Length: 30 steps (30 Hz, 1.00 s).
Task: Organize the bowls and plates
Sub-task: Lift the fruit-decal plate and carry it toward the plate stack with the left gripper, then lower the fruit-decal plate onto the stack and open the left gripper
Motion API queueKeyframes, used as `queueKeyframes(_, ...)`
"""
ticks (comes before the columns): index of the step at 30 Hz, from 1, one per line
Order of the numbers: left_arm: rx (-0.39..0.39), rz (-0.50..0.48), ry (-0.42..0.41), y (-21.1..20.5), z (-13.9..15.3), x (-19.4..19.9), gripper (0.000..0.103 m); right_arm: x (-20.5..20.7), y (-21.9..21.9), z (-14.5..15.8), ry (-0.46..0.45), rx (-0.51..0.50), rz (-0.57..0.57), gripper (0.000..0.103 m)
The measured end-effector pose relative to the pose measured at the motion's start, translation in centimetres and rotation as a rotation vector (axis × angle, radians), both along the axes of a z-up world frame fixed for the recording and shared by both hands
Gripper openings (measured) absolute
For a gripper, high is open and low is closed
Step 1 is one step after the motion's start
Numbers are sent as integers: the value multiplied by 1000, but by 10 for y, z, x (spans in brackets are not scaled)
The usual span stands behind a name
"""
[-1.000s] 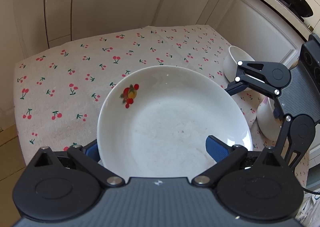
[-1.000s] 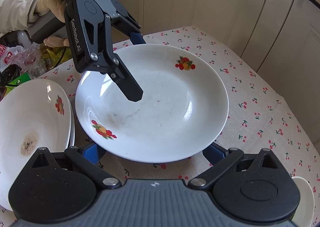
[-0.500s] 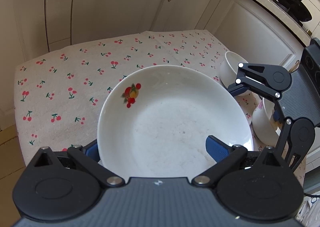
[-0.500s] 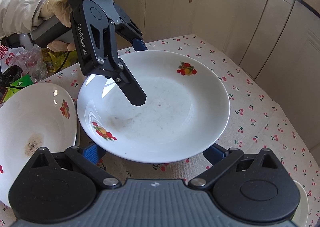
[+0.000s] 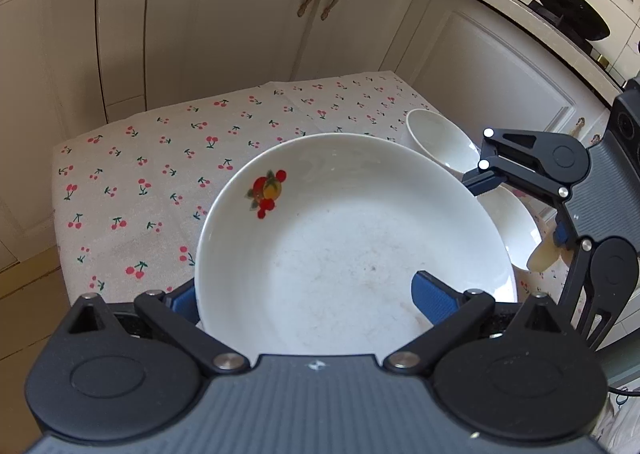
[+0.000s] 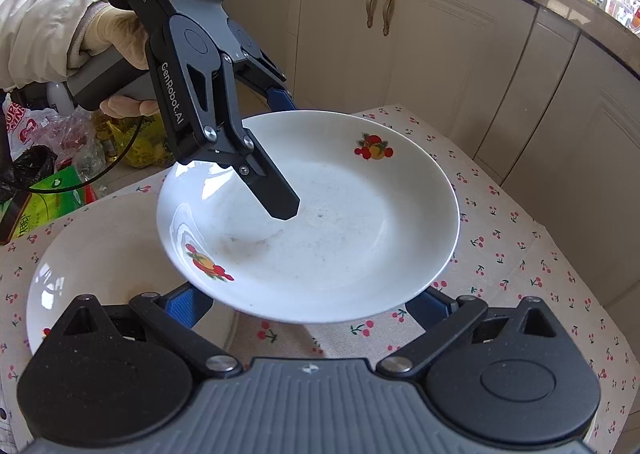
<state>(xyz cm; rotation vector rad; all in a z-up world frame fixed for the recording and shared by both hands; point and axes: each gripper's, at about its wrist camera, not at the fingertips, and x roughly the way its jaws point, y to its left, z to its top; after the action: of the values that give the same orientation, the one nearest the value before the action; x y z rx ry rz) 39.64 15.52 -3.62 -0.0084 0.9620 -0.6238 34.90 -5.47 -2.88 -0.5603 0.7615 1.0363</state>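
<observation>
A white plate (image 5: 352,238) with fruit prints hangs above the cherry-print tablecloth (image 5: 160,173). My left gripper (image 5: 308,298) is shut on its near rim, one blue pad on top and the other underneath. In the right wrist view its black upper finger (image 6: 276,193) lies across the plate (image 6: 340,221), and a gloved hand (image 6: 120,41) holds its handle. My right gripper (image 6: 308,306) is wide open just below the plate's rim, holding nothing. A second fruit-print plate (image 6: 100,254) lies on the table, partly under the lifted one.
Two white bowls (image 5: 440,137) (image 5: 516,230) sit at the table's right side, near the right gripper (image 5: 520,209). Cream cabinets (image 5: 240,13) stand behind the table. Plastic bags and packets (image 6: 60,141) crowd the far left. A black pan (image 5: 572,13) sits on the counter.
The left gripper has lifted the plate higher off the table, and both cameras have risen with it. The right gripper has stayed open beneath the rim.
</observation>
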Motion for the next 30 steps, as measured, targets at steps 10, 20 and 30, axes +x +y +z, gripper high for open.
queueKeyframes(10,2,23,-17,-2,20,-52,101,-54,-4,16,7,30,2,103)
queueKeyframes(20,5,20,-13,-10,20,-105,101,-109,-10,18,-2,25,9,103)
queueKeyframes(30,7,-15,37,-23,-3,-129,101,-143,-23,-4,54,14,-19,103)
